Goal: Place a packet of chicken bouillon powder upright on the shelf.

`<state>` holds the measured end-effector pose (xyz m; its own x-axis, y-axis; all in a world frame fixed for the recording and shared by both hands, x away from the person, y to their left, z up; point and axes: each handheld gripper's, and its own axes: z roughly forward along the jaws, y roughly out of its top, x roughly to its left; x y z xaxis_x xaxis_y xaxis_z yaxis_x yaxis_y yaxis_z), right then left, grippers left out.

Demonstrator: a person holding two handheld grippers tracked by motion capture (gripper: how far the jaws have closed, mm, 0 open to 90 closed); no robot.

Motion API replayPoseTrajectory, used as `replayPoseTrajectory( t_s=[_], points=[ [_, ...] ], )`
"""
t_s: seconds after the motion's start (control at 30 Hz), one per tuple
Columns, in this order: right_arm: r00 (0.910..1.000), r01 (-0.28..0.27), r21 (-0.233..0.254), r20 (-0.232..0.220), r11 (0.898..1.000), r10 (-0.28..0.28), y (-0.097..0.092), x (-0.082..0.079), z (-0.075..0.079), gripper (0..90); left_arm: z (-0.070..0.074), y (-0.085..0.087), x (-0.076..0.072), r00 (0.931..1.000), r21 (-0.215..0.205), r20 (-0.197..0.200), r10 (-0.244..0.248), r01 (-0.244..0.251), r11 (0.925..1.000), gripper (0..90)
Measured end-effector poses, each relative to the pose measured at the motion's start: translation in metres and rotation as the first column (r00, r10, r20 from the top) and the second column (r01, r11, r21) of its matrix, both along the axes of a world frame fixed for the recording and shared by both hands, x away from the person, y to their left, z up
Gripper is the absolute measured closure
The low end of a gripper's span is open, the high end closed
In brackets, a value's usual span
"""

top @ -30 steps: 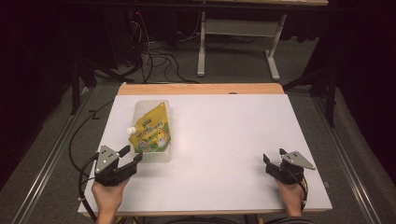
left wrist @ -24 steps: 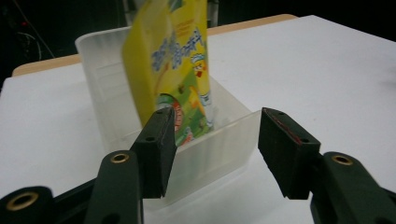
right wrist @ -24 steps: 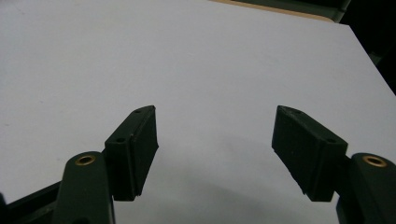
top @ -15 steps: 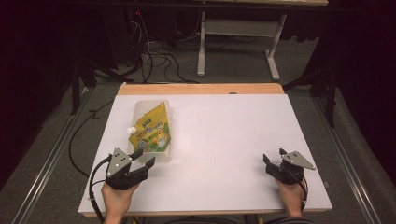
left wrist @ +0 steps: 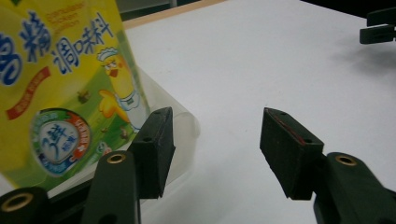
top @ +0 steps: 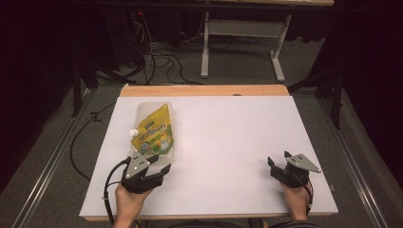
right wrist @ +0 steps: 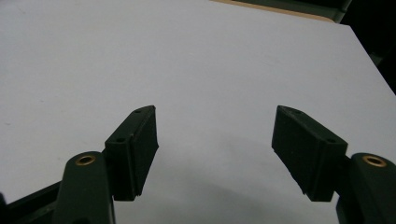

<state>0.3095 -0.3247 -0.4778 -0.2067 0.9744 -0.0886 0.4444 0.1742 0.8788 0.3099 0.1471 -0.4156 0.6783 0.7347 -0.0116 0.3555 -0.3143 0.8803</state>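
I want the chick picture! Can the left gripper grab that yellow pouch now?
Probably yes. The left gripper is open beside the yellow spouted plastic pouch, whose clear bottom edge lies right by one jaw, and only bare white table lies around it.

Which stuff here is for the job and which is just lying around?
For the job:
- yellow pouch in its clear tub
- left gripper, jaws open beside the tub
- right gripper, open

Just there:
- cables on the floor
- grey table frame behind
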Motion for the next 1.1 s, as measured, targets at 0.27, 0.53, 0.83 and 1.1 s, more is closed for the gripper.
replayPoseTrajectory(
  t_s=[0.27, 0.53, 0.83, 1.1],
  points=[
    [1.0, -0.004, 0.0, -0.002, 1.0, 0.004, 0.0, 0.0, 0.0, 31.7, -0.005, -0.015, 0.005, 0.9993, -0.018, -0.014, -0.034, 0.034, 0.9993, 44.3],
    [1.0, -0.002, -0.002, -0.001, 1.0, 0.002, 0.0, 0.0, 0.0, 31.7, -0.007, -0.023, 0.008, 0.9985, -0.031, -0.024, -0.05, 0.049, 0.9983, 44.1],
    [1.0, -0.003, -0.003, 0.0, 1.0, 0.003, 0.0, 0.0, 0.0, 31.7, -0.013, -0.034, 0.012, 0.9966, -0.034, -0.042, -0.07, 0.069, 0.997, 43.8],
    [1.0, -0.003, -0.003, 0.001, 1.0, 0.003, 0.0, 0.0, 0.0, 31.7, -0.019, -0.042, 0.015, 0.9959, -0.052, -0.049, -0.075, 0.073, 0.996, 43.9]
  ],
)
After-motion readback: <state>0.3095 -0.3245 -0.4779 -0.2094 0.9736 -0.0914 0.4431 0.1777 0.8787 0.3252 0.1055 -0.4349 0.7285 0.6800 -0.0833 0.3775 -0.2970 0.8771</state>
